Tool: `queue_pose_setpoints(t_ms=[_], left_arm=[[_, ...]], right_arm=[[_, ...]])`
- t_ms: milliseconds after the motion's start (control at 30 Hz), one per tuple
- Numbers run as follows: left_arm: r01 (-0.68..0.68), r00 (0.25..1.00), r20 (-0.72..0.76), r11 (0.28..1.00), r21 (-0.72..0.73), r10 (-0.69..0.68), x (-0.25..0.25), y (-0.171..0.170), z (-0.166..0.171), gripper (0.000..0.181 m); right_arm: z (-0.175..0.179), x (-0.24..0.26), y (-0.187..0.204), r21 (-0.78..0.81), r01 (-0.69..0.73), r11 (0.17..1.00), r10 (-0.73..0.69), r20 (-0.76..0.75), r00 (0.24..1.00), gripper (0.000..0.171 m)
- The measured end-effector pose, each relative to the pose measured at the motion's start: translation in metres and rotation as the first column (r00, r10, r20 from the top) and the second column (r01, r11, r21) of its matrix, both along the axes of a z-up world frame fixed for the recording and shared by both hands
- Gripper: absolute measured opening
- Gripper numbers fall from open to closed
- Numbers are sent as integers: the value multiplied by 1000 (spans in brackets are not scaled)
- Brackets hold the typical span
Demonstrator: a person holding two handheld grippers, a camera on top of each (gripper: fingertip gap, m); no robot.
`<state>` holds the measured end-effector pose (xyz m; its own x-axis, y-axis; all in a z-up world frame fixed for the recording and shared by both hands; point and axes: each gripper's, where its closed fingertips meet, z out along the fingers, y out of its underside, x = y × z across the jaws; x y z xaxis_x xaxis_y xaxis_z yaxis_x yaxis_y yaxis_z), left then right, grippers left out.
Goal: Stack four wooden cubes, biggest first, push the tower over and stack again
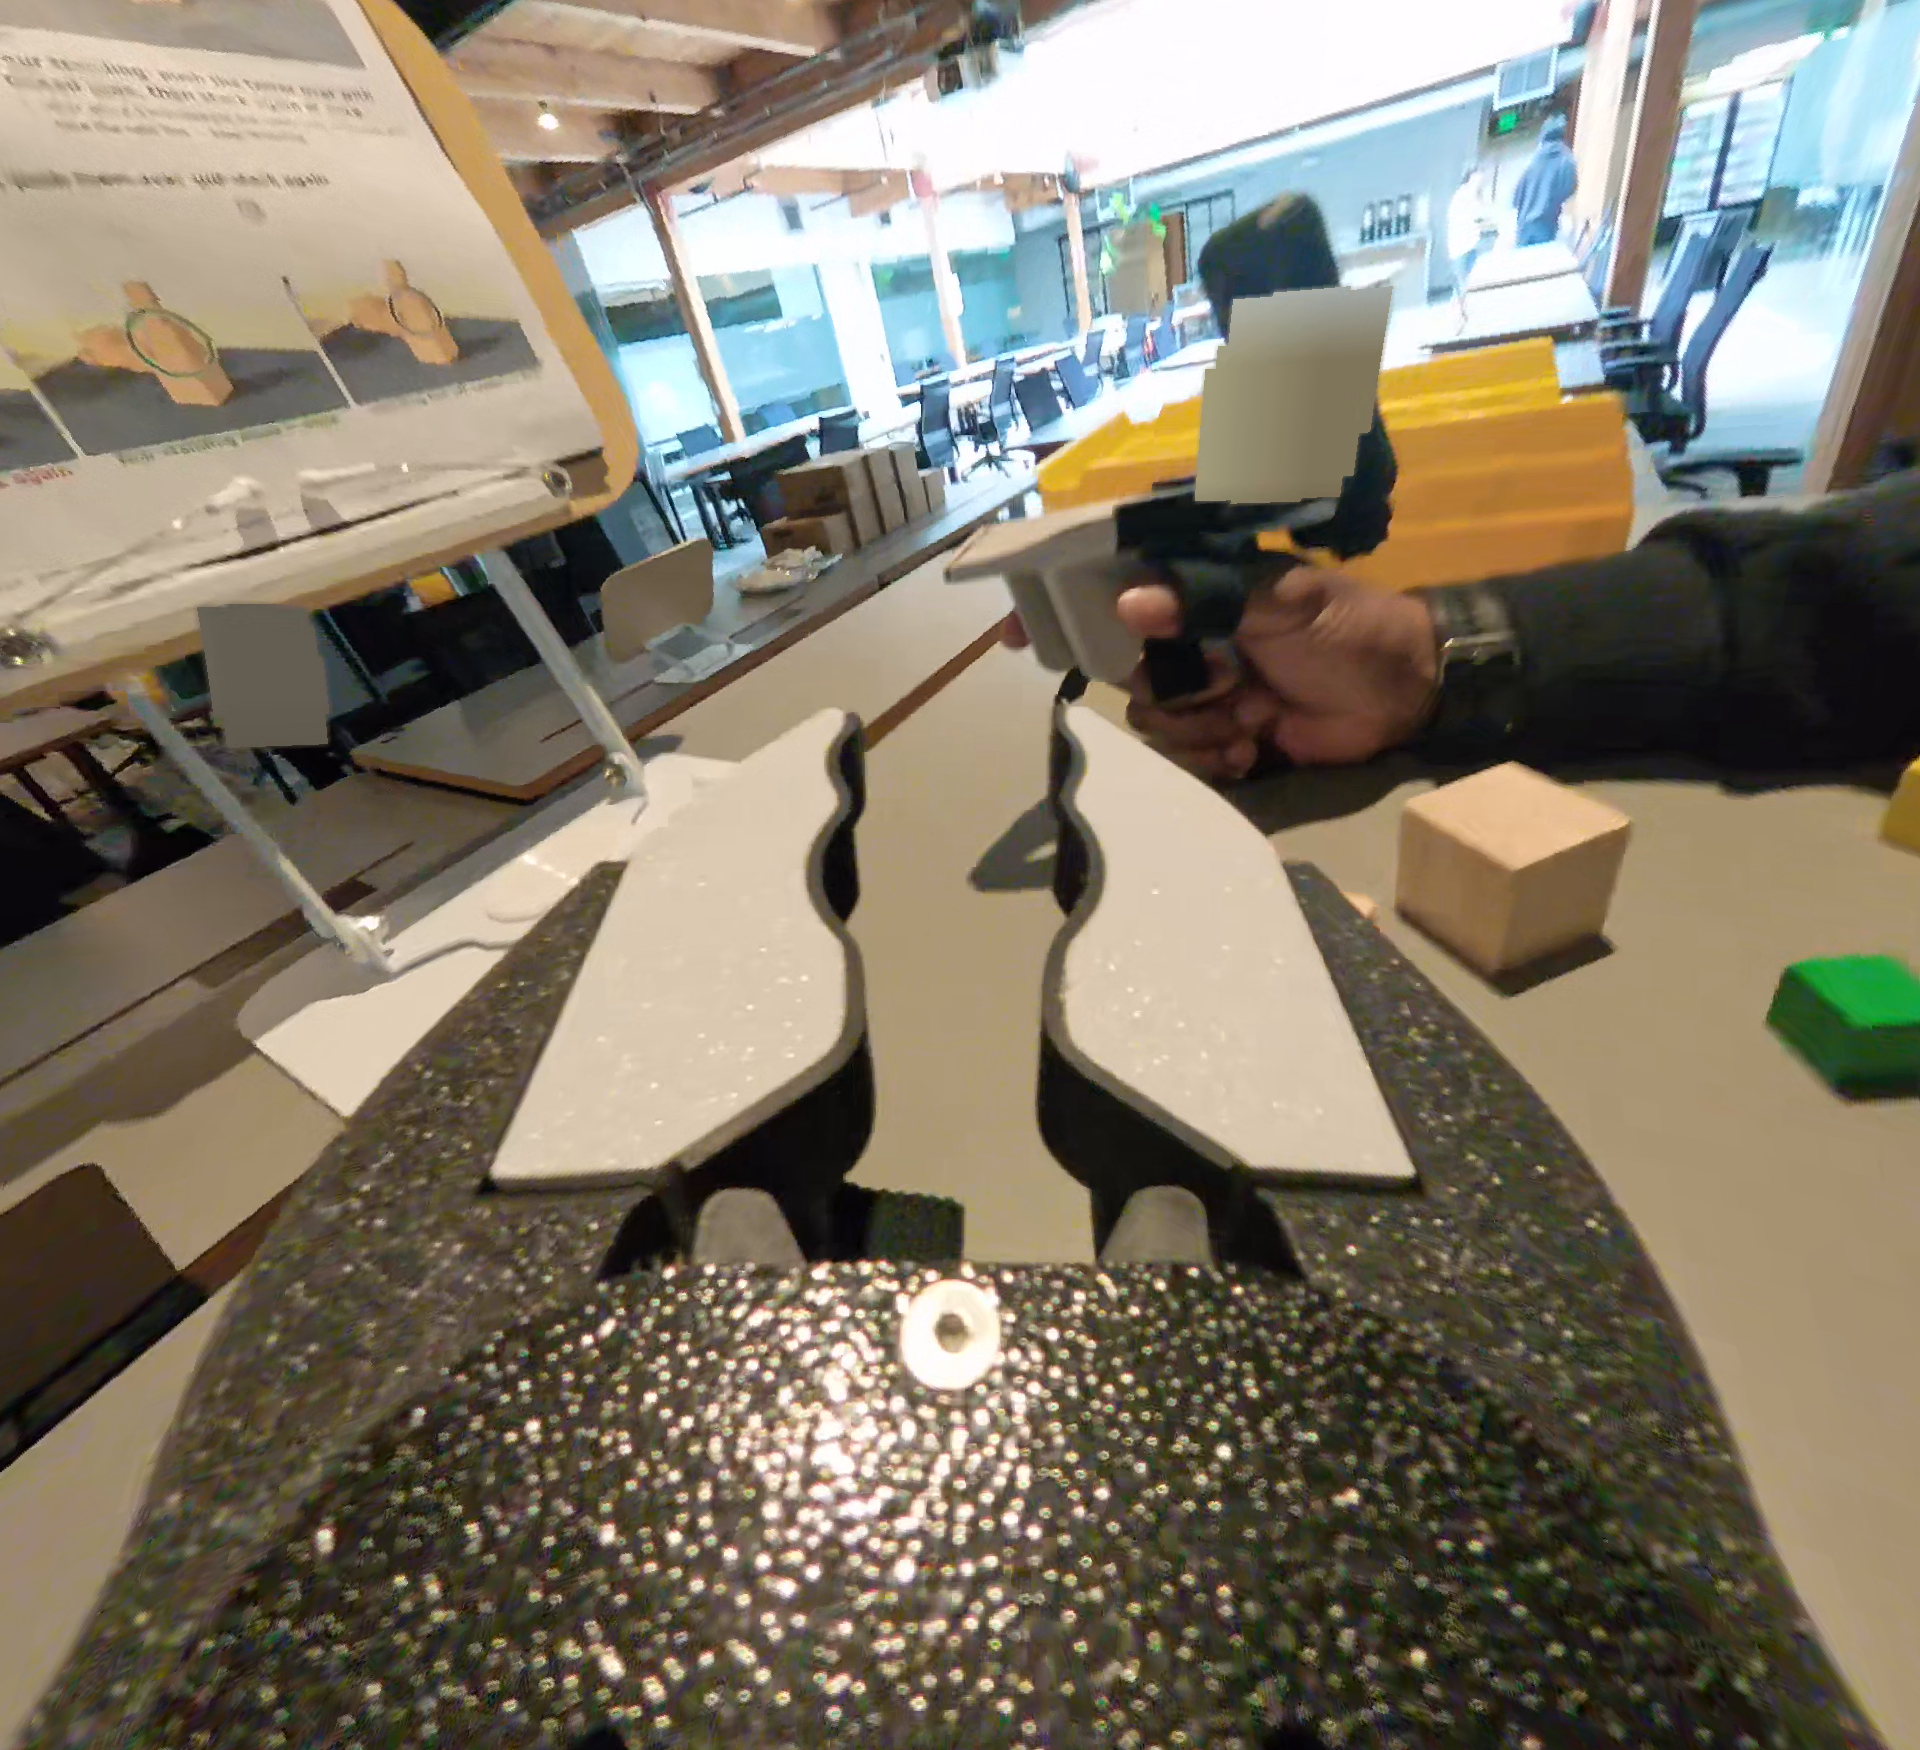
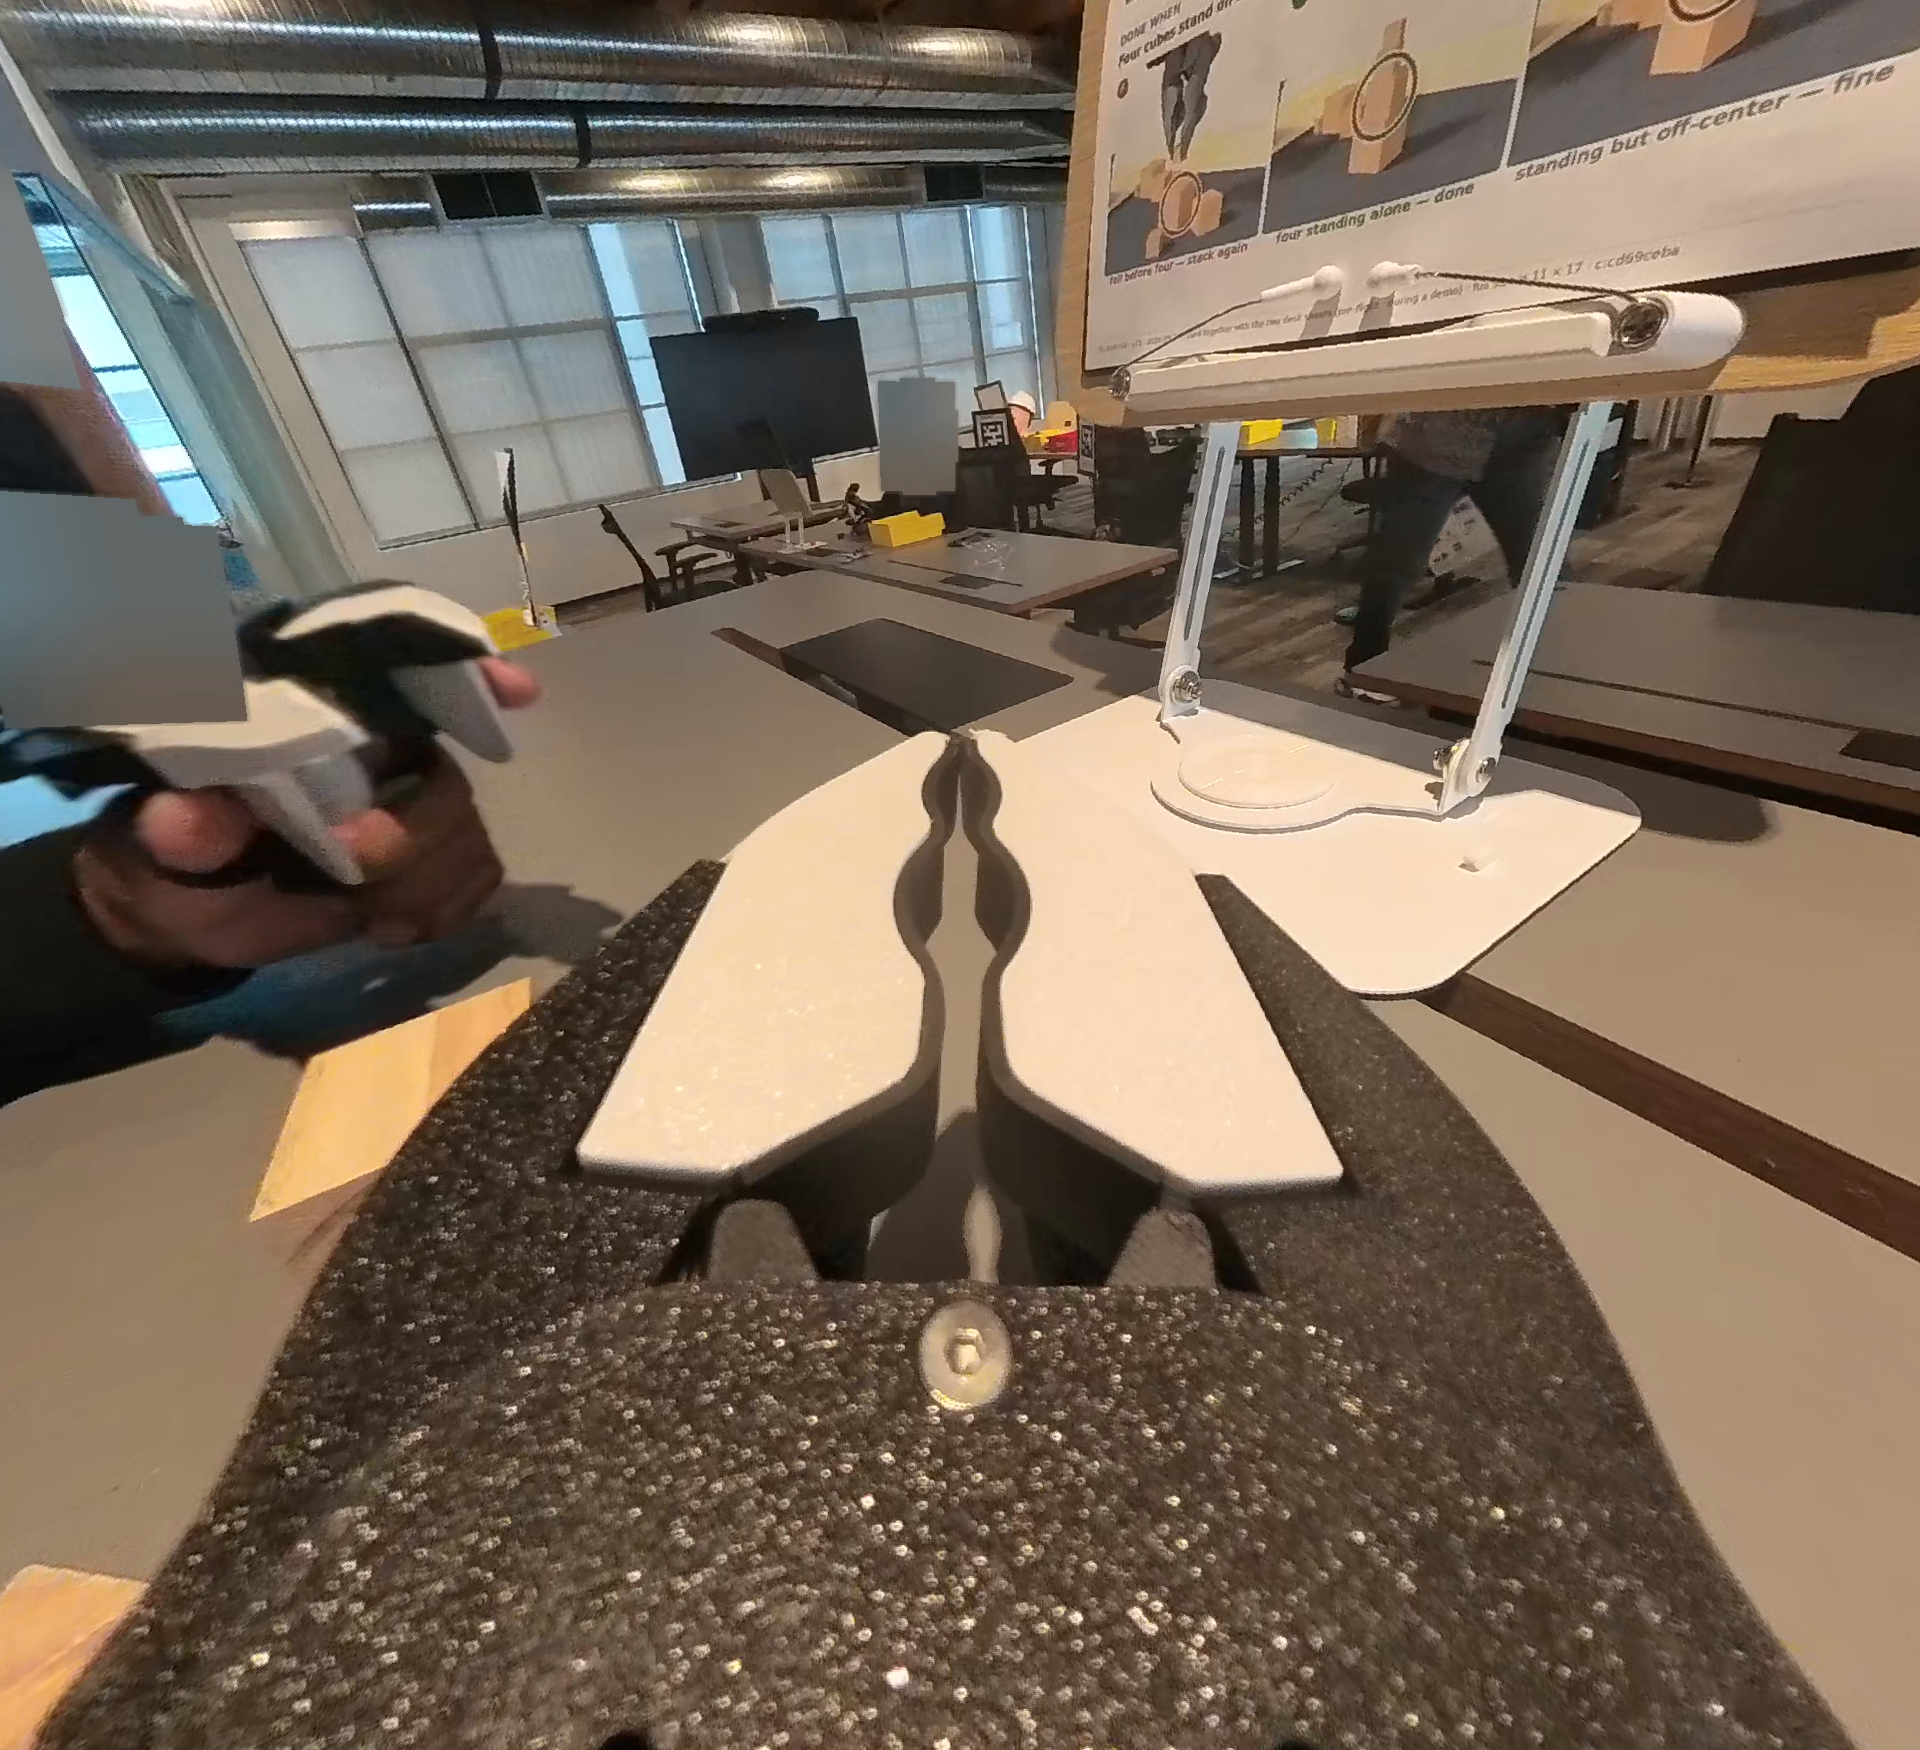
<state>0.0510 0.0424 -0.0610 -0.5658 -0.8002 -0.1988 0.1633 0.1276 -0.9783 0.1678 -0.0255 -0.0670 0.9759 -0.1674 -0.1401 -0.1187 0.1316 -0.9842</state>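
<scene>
Left gripper [image 1: 956, 744] held apart, empty, above the table [image 1: 1558, 1285]. Right gripper [image 2: 961, 744] pinched closed, empty. One cube [image 1: 1507, 864] rests on the table beside a green block [image 1: 1855, 1035]. Instruction stand [image 2: 1340, 827] beyond.

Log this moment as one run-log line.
left tool: open, empty, off the table | right tool: shut, empty | wooden cube: alone on table | tower: none in view
</scene>
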Motion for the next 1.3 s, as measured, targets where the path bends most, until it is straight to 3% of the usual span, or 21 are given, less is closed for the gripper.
queue_pose_setpoints(t_ms=[167, 233, 333, 500, 633, 733, 867, 1000, 1300], left_arm=[[20, 1000, 1, 999, -31, -20, -31, -54, 13, 46], [12, 999, -30, 999, -44, -13, -45, -79, 4, 47], [-3, 981, -192, 995, -98, -16, -59, -116, -22, 50], [53, 968, -251, 994, 101, -26, -71, -156, -45, 53], [85, 968, -246, 985, 147, -47, -75, -163, -48, 47], [150, 949, -292, 985, 88, -119, -85, -180, -47, 45], [179, 873, -437, 975, -128, -218, -106, -225, -37, 42], [83, 856, -516, 995, 60, -40, -106, -248, -68, 45], [108, 799, -588, 933, 345, 125, -99, -262, -110, 42]], right_arm=[[0, 0, 0, 0, -3, 1000, 3, 0, 1000, 0], [0, 0, 0, -1, -3, 1000, 3, 1, 1000, 0], [0, -1, 0, -2, -4, 1000, 4, 2, 1000, 0], [0, -1, 0, 0, -5, 1000, 5, 2, 1000, 0], [0, -1, 1, -4, -10, 1000, 10, 1, 1000, 0], [0, -1, 1, -3, -10, 1000, 10, 1, 1000, 0], [0, -2, 2, -5, -15, 1000, 15, 2, 1000, 0], [0, -1, 4, -2, -27, 1000, 27, -1, 1000, 0], [0, 6, 9, 20, -58, 998, 59, -46, 997, 0]])
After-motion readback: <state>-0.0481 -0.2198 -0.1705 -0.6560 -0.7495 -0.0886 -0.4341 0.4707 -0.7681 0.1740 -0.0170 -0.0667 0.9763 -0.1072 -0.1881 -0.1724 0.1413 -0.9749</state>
